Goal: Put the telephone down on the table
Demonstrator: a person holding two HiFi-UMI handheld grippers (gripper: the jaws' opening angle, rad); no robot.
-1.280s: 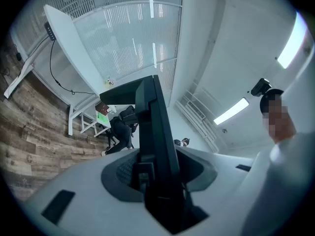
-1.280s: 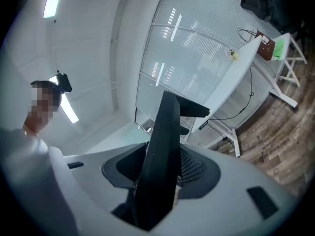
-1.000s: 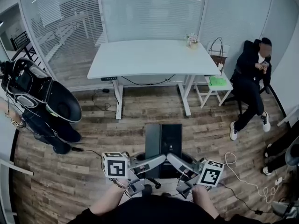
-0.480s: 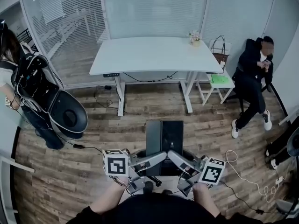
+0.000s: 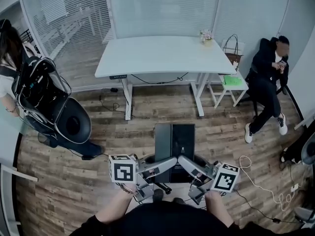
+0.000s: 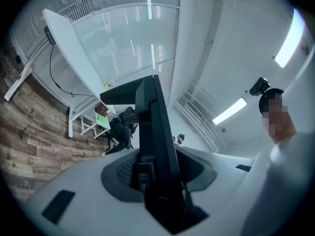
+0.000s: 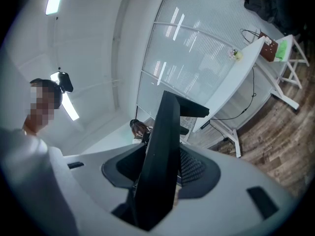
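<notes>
A person [image 5: 266, 77] sits beside a white stool [image 5: 232, 89].

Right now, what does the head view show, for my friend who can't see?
The left gripper and right gripper hold a black phone between them over a wood floor. A white table stands ahead; a person sits at right.

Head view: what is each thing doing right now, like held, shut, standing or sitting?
telephone, held in the air between both grippers, not on the table yet.
left gripper, fingers shut on the telephone.
right gripper, fingers shut on the telephone.
white table, standing across the room.
flower pot, upright on the table's far right corner.
seated person, sitting by the wall.
</notes>
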